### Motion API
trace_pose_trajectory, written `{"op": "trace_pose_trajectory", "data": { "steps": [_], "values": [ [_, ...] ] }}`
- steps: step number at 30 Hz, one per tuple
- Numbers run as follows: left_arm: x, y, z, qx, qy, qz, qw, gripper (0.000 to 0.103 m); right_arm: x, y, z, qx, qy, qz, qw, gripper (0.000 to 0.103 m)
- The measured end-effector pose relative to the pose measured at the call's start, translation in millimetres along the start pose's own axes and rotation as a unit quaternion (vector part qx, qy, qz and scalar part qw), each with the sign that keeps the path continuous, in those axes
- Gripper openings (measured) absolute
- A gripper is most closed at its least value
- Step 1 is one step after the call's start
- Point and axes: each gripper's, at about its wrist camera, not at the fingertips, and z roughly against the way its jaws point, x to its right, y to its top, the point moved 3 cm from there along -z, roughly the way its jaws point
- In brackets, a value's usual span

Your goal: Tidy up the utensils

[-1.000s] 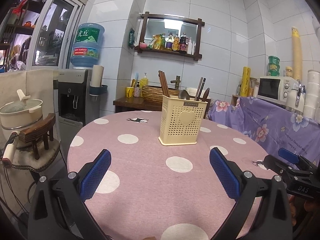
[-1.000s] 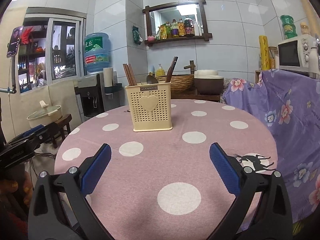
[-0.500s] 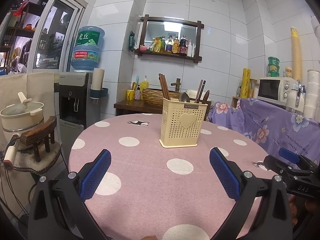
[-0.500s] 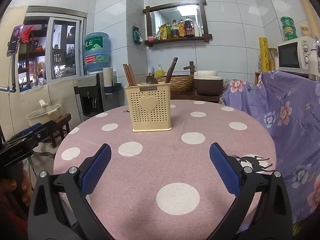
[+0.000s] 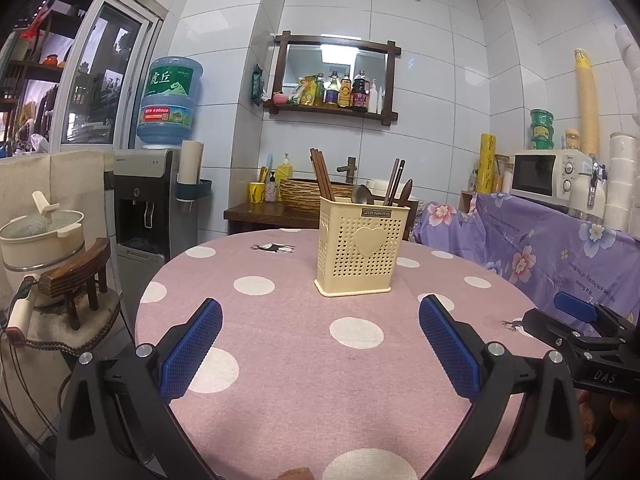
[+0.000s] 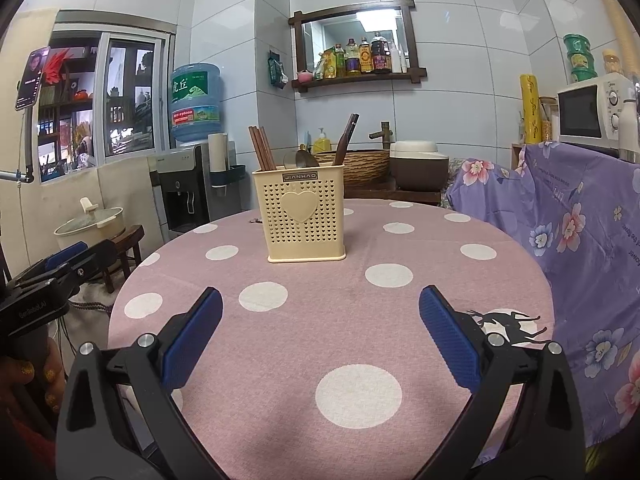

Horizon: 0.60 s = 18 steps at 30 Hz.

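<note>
**On the table: utensils standing in the holder, both tools empty**

On the table the cream holder stands upright, with chopsticks, a metal spoon and dark-handled utensils sorted inside. The left hand-held gripper and right hand-held gripper hover spread wide, gripping nothing. This fits a finished sort or one about to be redone. For any pick: approach from above, pinch one handle near its top, lift straight, keep the holder from tipping
</note>
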Motion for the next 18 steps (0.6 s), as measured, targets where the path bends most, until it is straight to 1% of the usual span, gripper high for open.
{"op": "trace_pose_trajectory", "data": {
  "steps": [6,11,18],
  "values": [
    [-0.2,0.0,1.2,0.004,-0.015,0.010,0.9998,0.098,0.1,-0.5,0.1,-0.001,0.000,-0.002,1.000,0.097],
    [-1.3,1.5,0.8,0.003,-0.010,0.013,0.9999,0.098,0.9,-0.8,-1.0,-0.003,0.001,-0.006,1.000,0.097],
    [0.9,0.9,-0.6,-0.003,0.002,0.002,1.0000,0.098,-0.9,-1.1,-1.6,-0.004,0.002,-0.006,1.000,0.097]
  ]
}}
